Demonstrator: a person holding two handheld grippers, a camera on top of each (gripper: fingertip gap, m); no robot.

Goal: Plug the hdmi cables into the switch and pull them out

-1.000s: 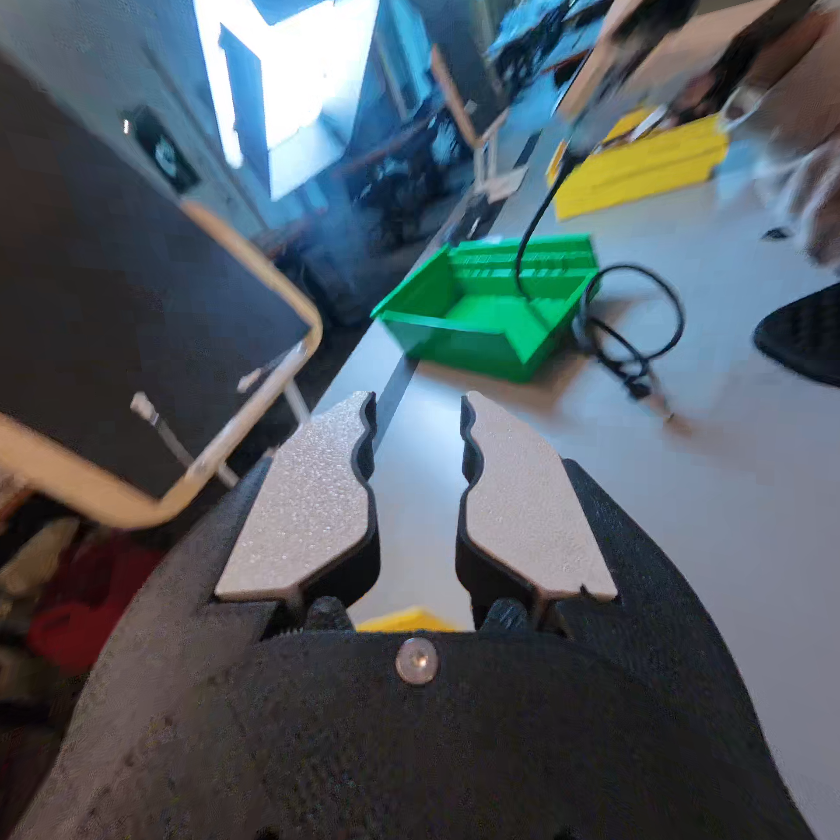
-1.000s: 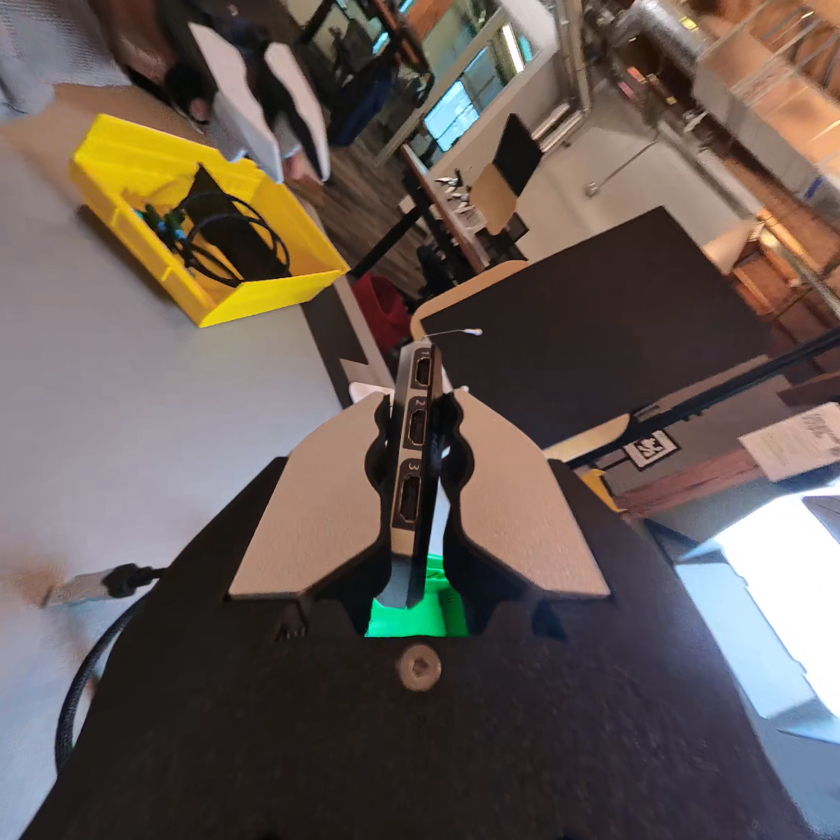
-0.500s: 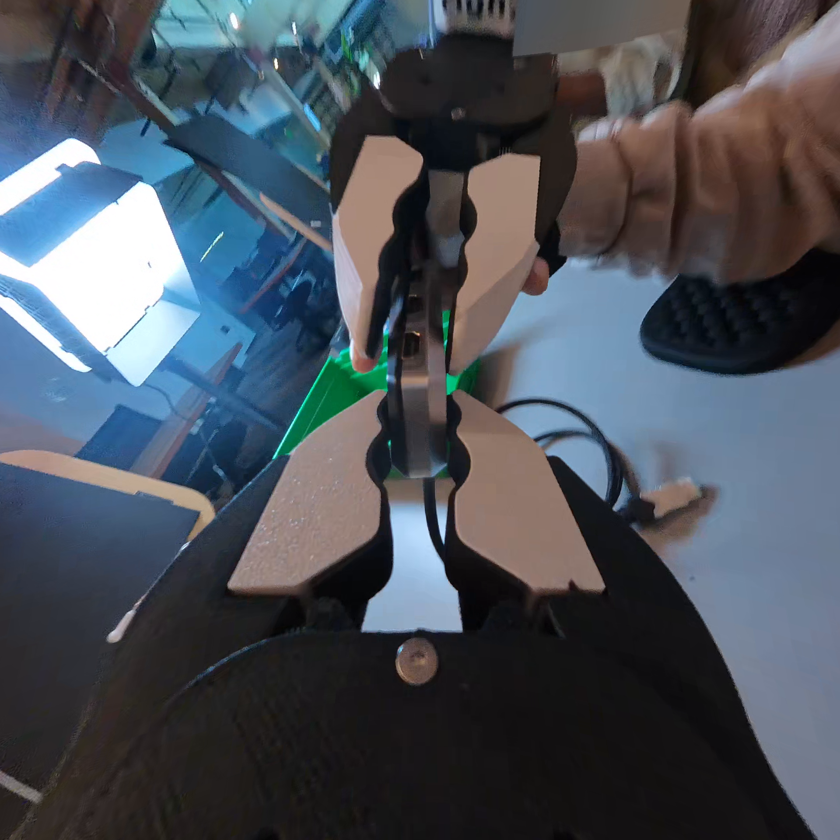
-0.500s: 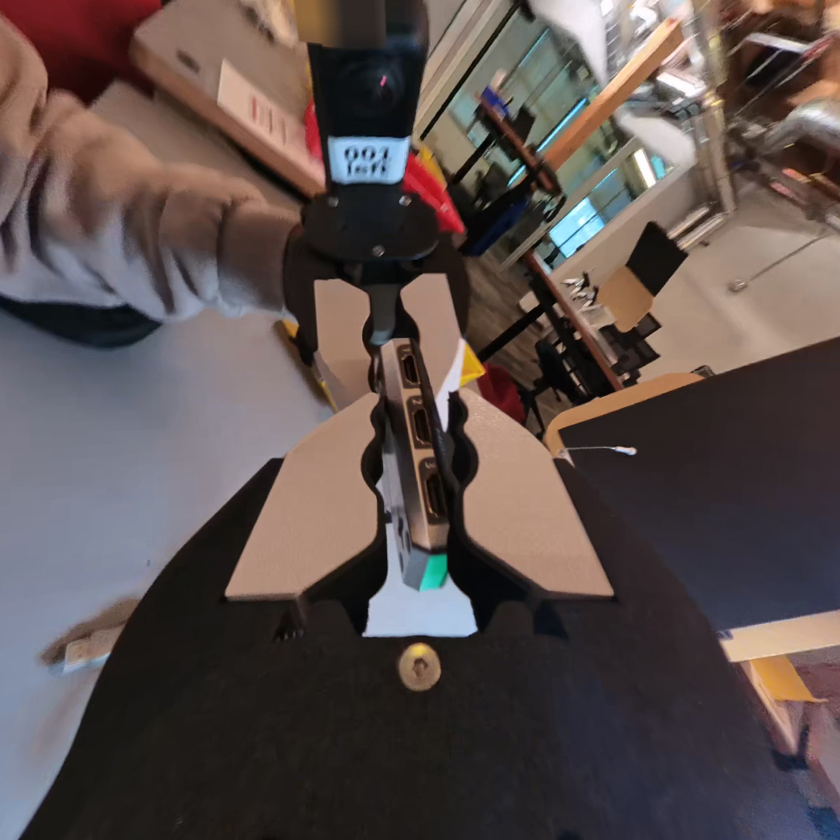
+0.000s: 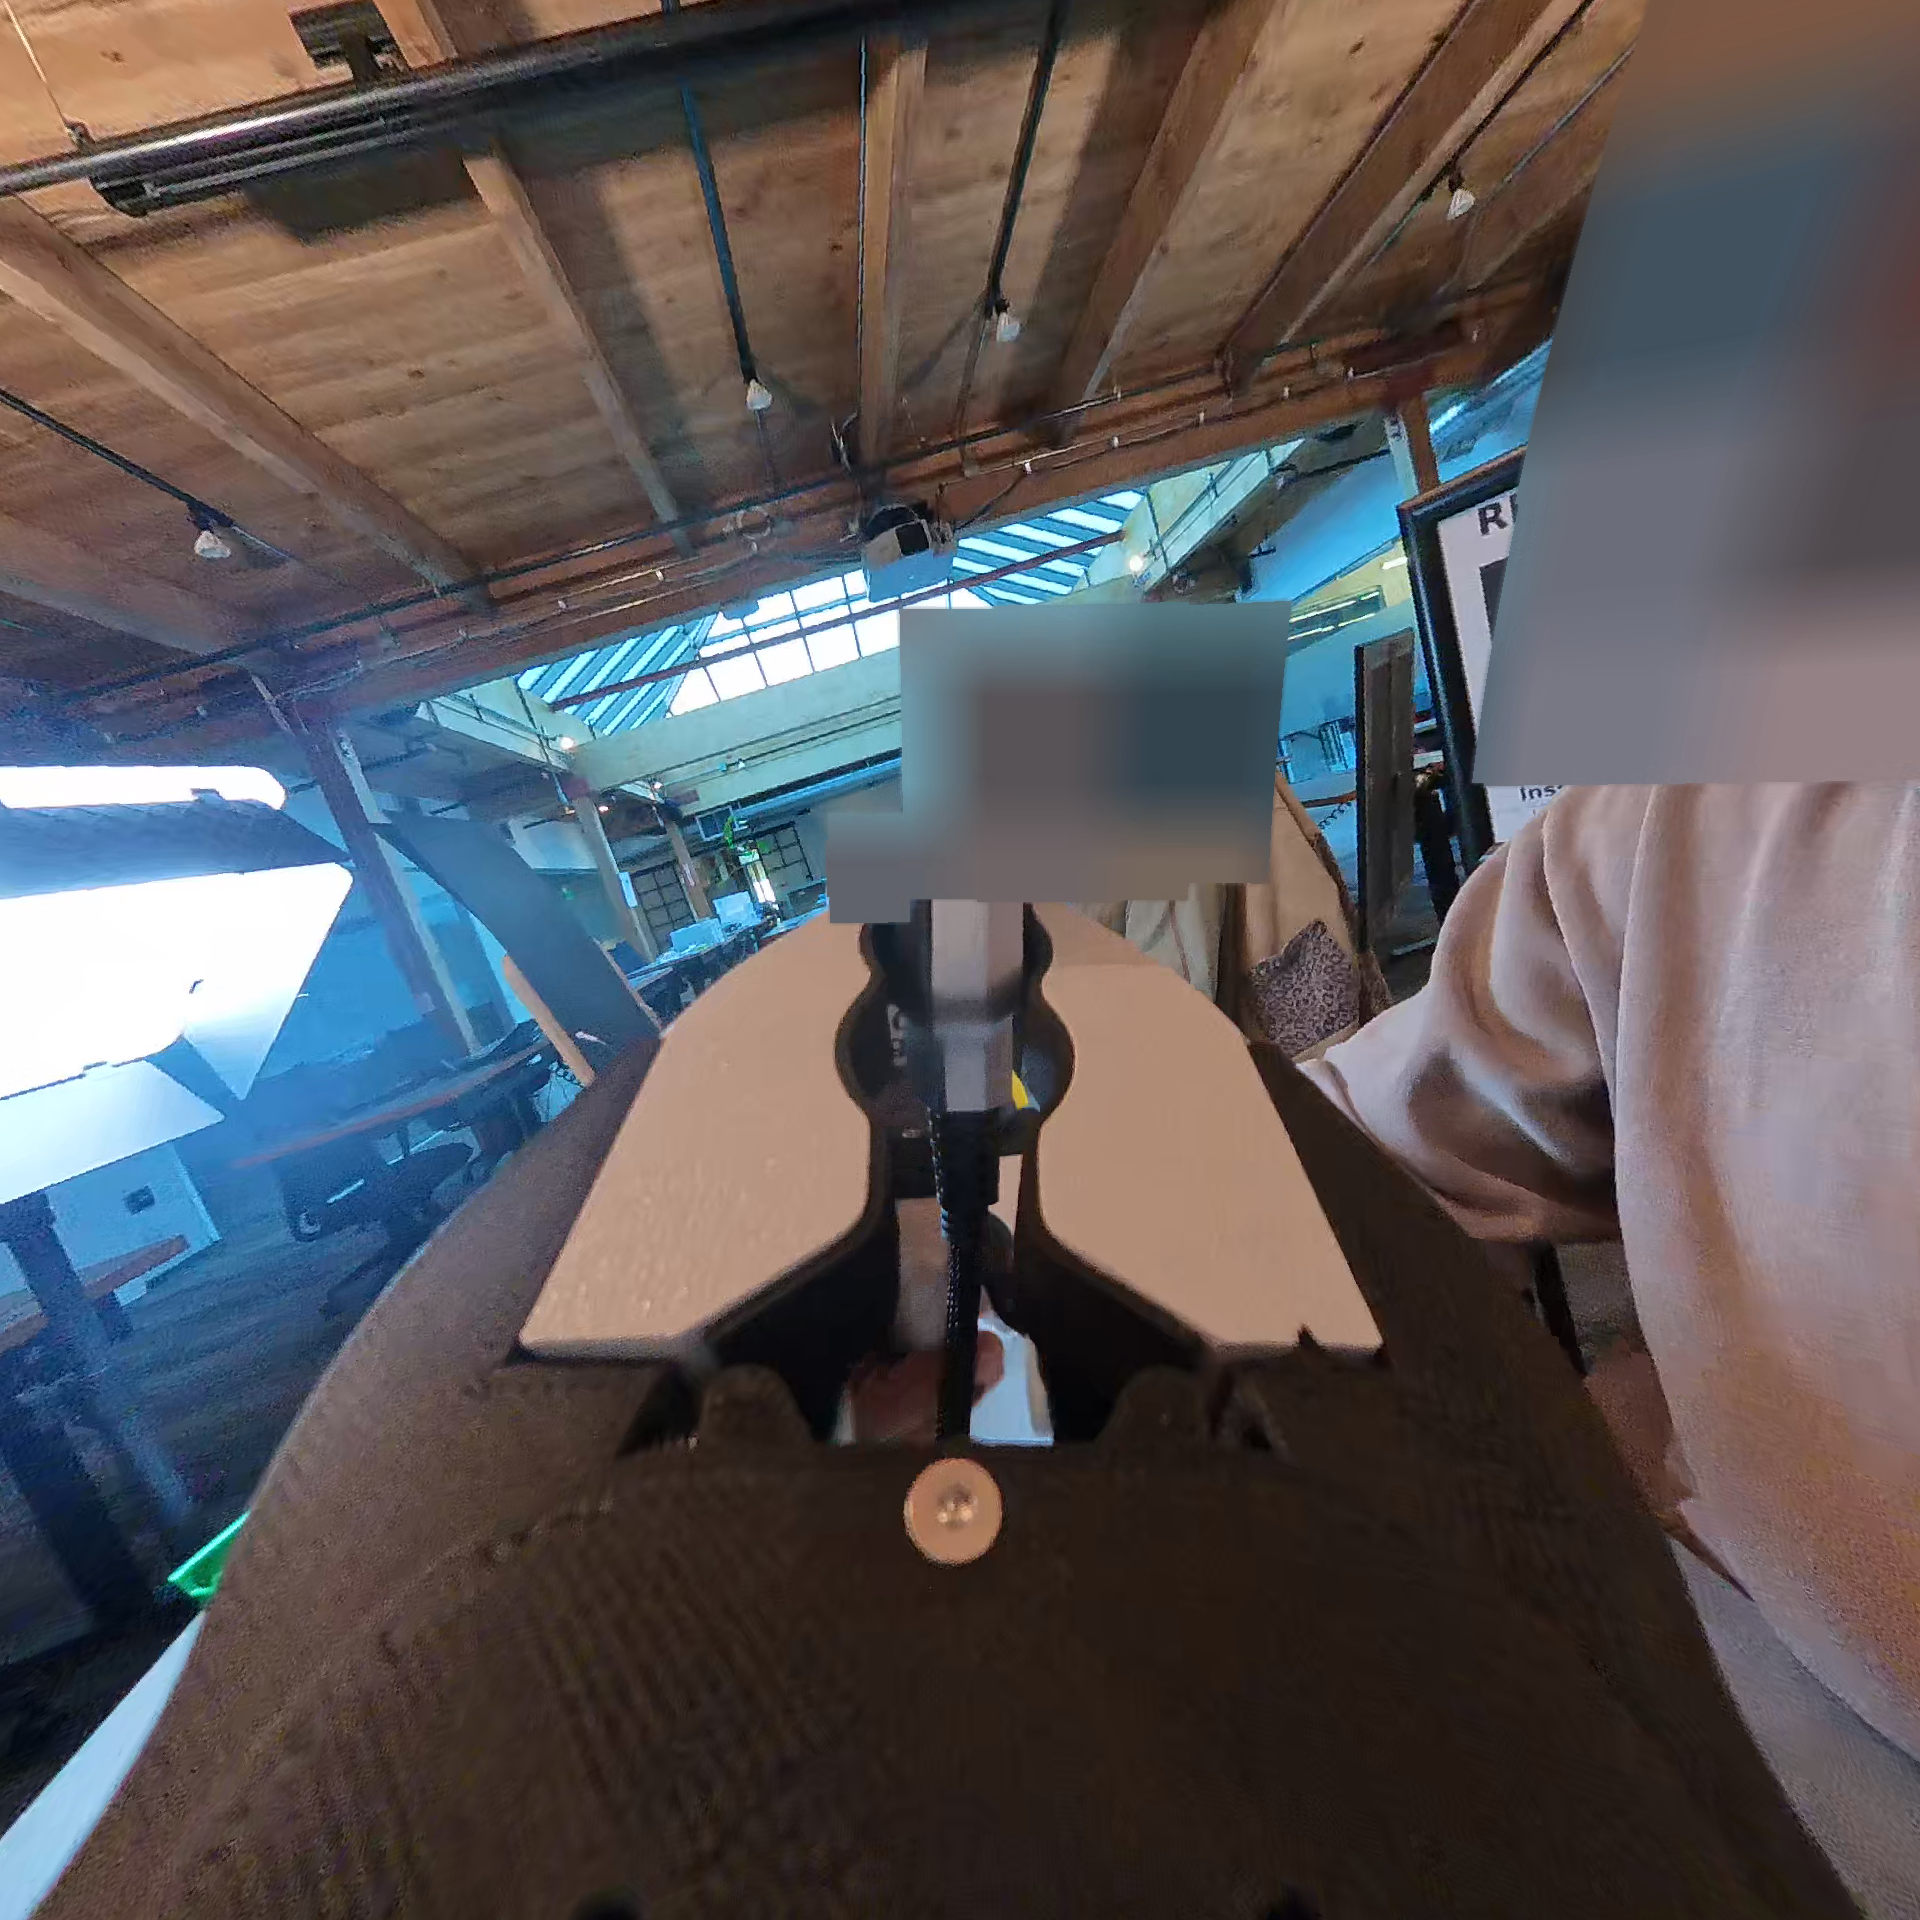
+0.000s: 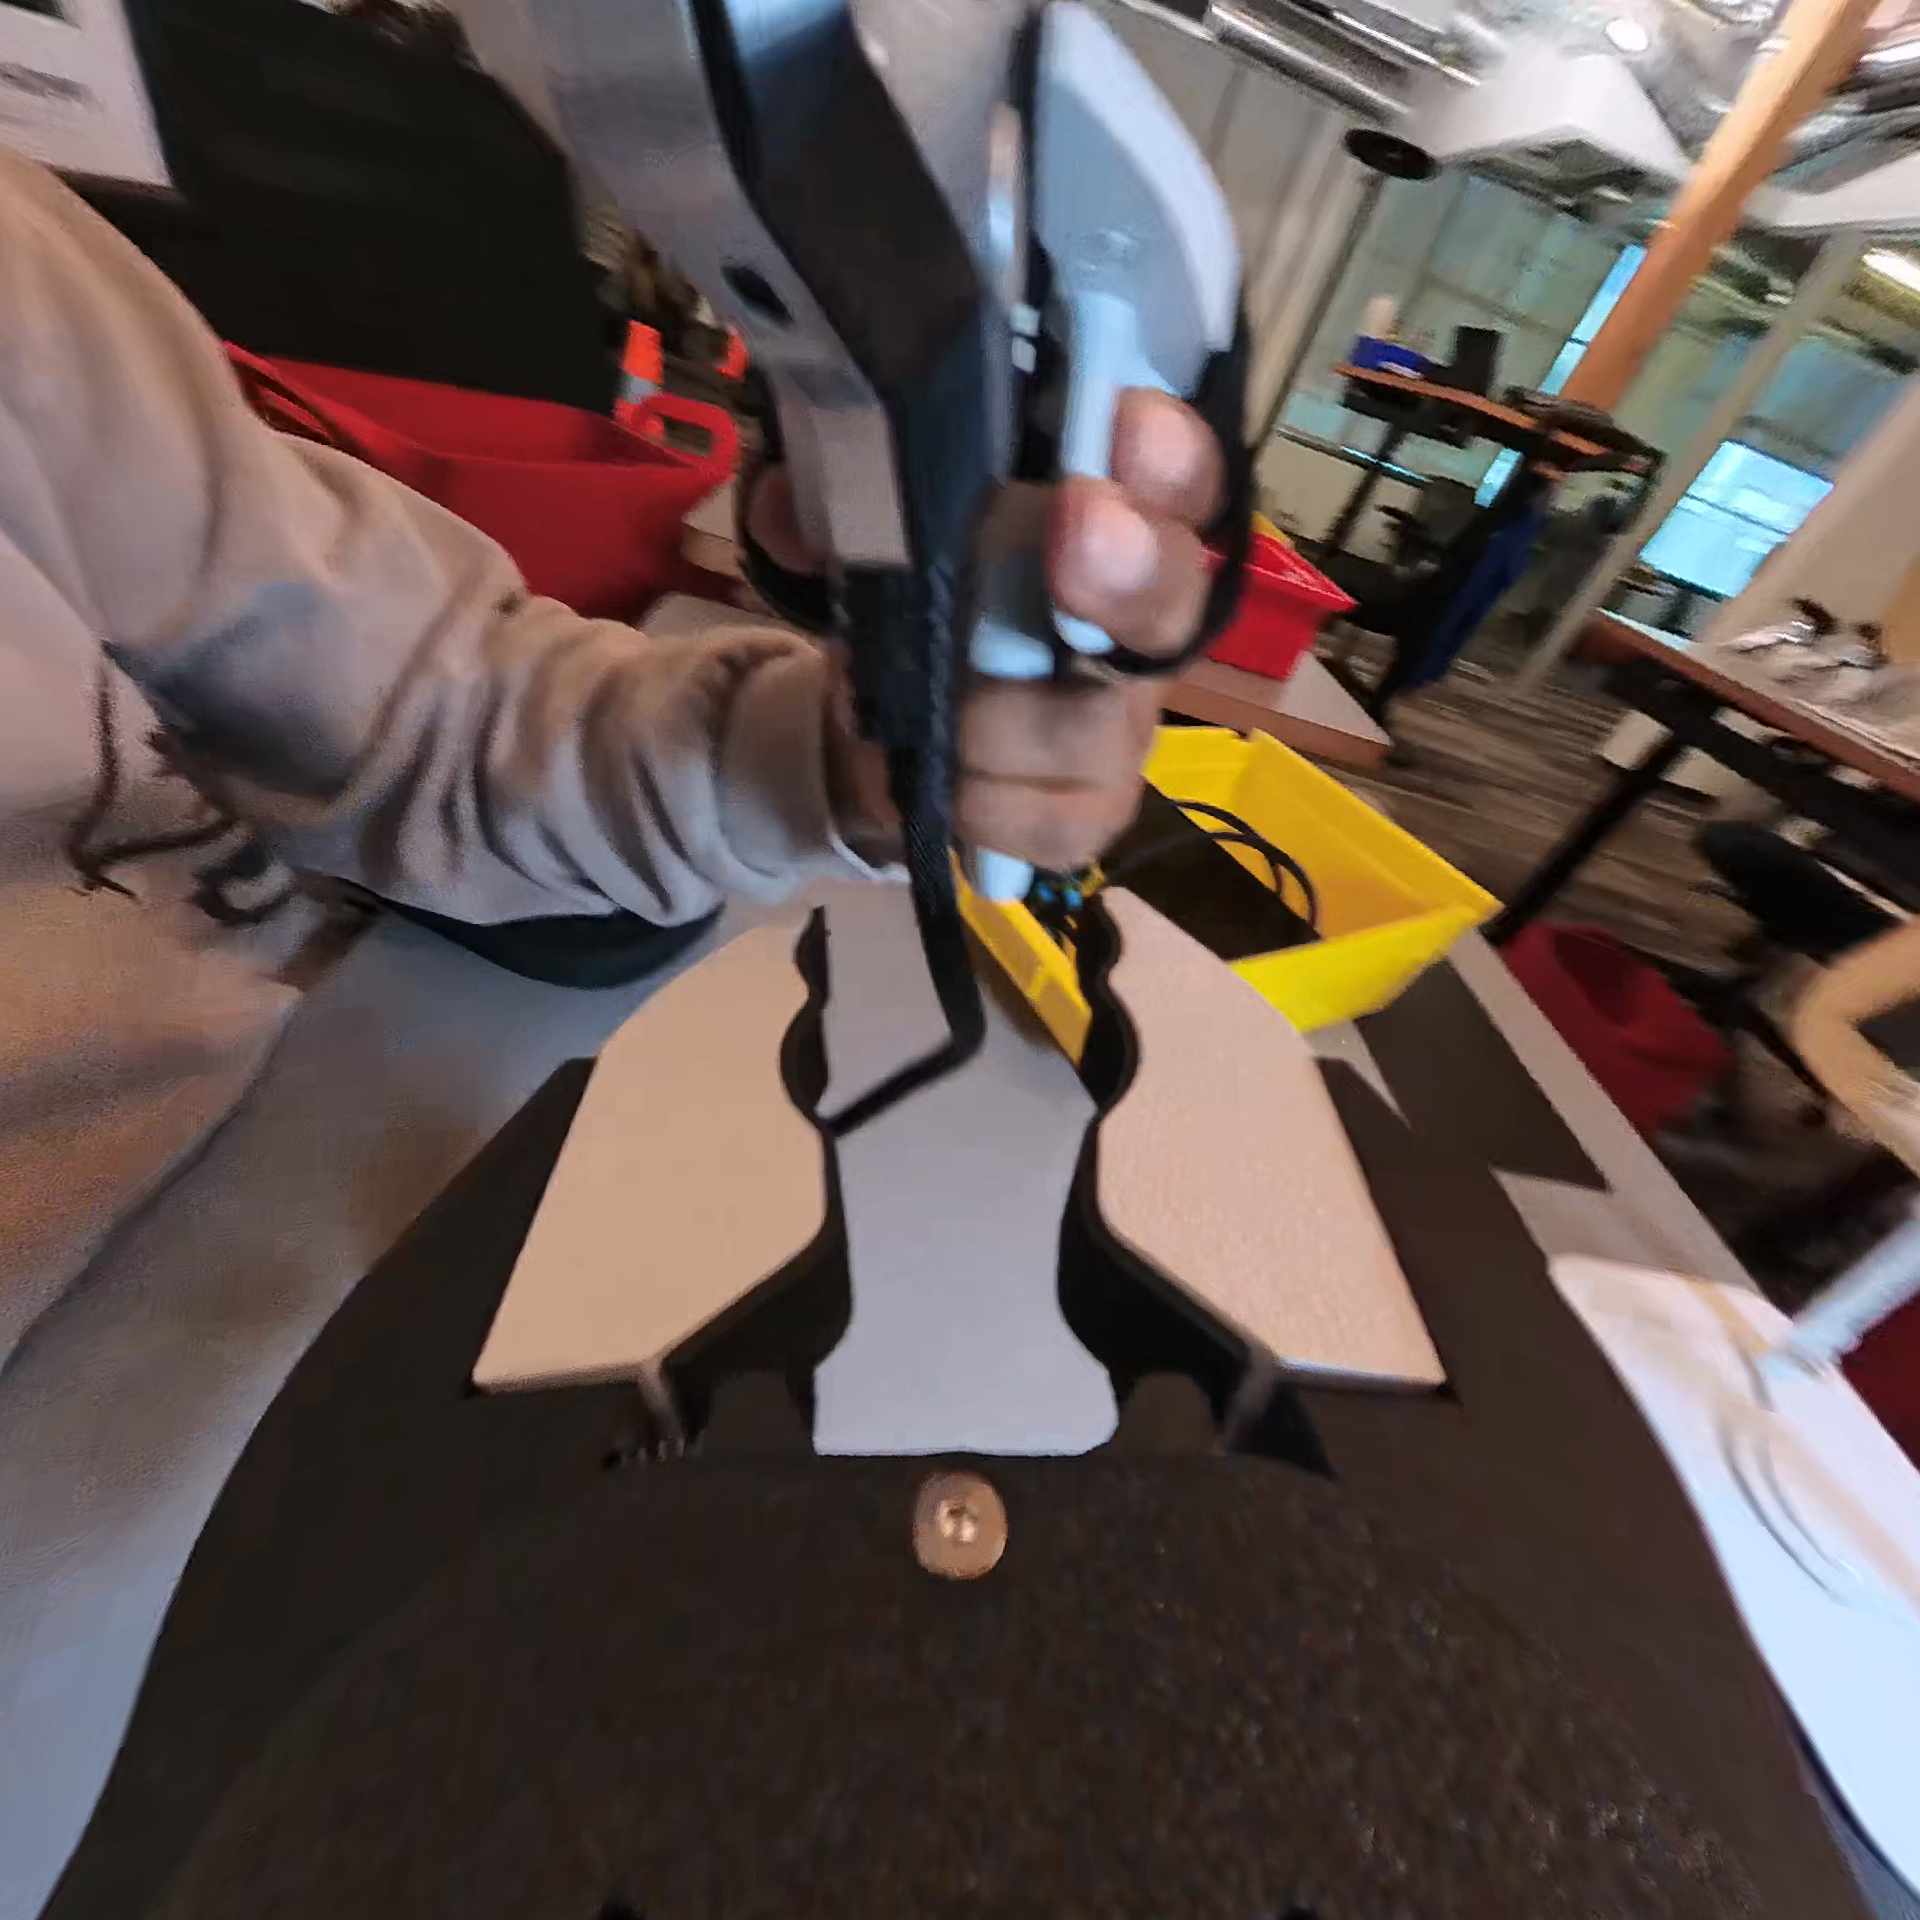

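The cable plug [image 5: 971,1049] is a grey metal piece, and it sits pinched between the two pale pads of the left gripper [image 5: 961,997]. Its jaws are nearly closed and squeeze the plug from both sides. The black braided cable [image 5: 958,1278] runs back from the plug down the middle of the gripper. Holding the plug by its flat sides probably keeps it straight (so it can go into a port or come out without twisting).

The left gripper points up toward the wooden ceiling [image 5: 520,312], so the table is hardly in its view. The tip of the plug is hidden by a blurred patch, and I cannot see the switch in either view.

The right gripper [image 6: 961,997] has its jaws wide apart and holds nothing. Only the grey table [image 6: 956,1299] shows between them. The same black cable hangs down in front of it. Behind it sit a yellow bin [image 6: 1340,883] and a red bin [image 6: 499,468].
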